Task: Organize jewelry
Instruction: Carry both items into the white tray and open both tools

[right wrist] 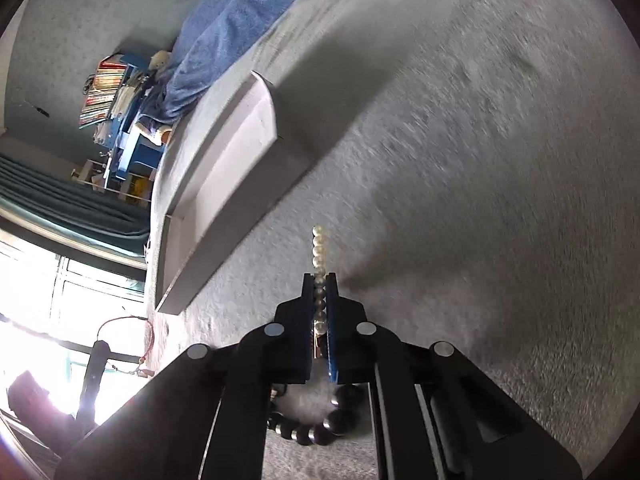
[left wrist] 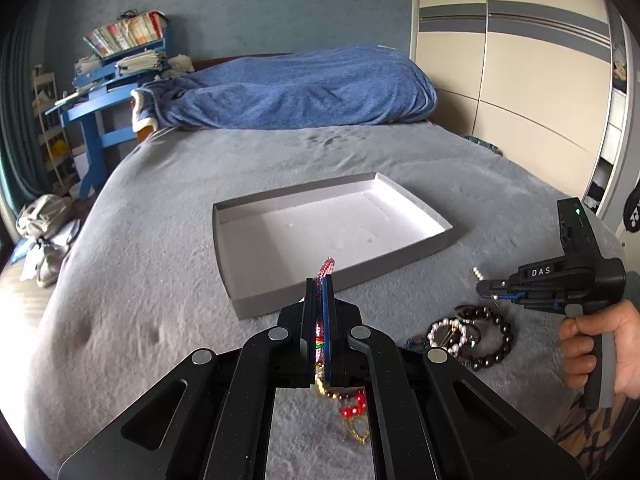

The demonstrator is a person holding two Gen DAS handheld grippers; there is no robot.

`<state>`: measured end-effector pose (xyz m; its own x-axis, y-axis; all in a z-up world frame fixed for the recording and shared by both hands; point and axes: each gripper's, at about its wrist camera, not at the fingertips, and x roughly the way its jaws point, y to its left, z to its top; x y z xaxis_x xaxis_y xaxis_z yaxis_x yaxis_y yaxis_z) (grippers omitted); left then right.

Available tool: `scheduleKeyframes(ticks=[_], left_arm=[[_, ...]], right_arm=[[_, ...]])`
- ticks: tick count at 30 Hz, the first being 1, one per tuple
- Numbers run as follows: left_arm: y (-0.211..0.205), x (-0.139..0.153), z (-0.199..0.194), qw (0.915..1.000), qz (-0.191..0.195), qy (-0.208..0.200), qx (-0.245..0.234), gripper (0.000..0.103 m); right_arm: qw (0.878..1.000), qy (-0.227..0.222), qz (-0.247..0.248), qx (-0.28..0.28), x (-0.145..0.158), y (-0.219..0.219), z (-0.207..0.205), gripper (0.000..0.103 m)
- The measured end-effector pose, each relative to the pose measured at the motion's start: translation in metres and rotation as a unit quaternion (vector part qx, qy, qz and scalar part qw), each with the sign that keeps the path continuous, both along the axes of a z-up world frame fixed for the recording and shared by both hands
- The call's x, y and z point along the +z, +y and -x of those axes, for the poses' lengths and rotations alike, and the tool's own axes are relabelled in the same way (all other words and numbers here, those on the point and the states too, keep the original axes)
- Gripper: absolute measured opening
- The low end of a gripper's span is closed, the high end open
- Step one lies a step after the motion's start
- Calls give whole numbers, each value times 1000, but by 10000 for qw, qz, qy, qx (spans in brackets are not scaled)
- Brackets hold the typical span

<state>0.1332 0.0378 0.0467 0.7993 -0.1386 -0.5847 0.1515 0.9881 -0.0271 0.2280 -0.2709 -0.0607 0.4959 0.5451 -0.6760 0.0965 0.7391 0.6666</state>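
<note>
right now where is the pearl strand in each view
left wrist: pearl strand at right, poking from the right gripper tip, over the grey blanket.
right wrist: pearl strand at centre, pinched in the shut jaws, sticking out forward.
shared landmark: grey cardboard tray.
</note>
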Motion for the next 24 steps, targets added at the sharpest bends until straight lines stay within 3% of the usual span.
scheduleKeyframes(ticks=[9,14,24], left_arm=[[7,9,-30,9989,435,171,-41,3],[16,11,-55,9962,803,329,-12,3],[42,2,-123,9900,1284,584,81,3]], right_arm=[[9959,-756,274,421,60,30,-19,6],[9891,-1045,672,791,86,57,-47,6],[9651,-1298,1832,1345,81,102,-93,6]])
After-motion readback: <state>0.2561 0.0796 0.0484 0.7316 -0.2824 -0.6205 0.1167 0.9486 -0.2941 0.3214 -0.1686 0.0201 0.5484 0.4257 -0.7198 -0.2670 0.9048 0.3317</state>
